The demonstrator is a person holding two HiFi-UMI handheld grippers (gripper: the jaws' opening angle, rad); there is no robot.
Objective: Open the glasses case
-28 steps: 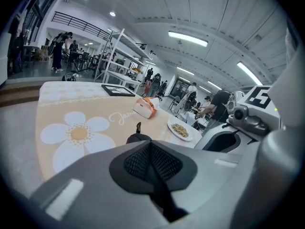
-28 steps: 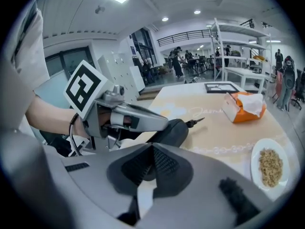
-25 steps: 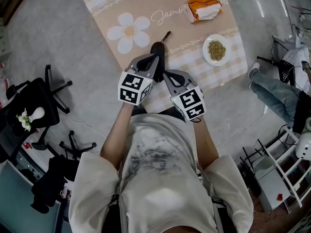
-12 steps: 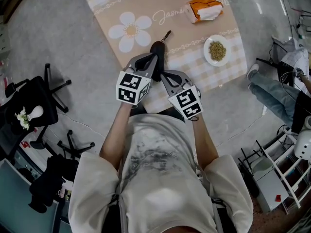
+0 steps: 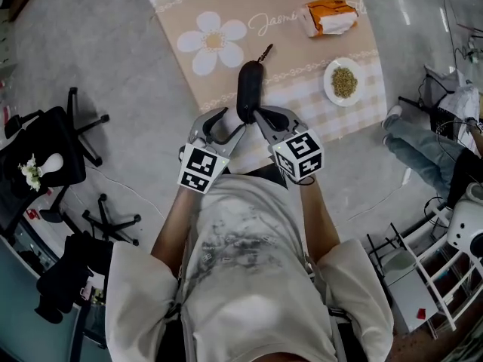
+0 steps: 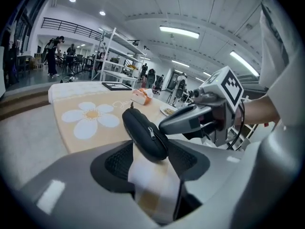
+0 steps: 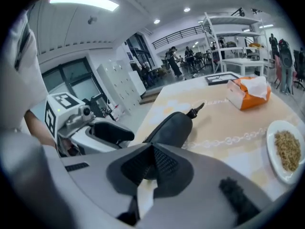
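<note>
Drawn back from the case, the left gripper has just been opened, with nothing gripped. The right gripper is closed at the case's near end on the bench. If the zip is tugged, the case could be dragged loose.
</note>
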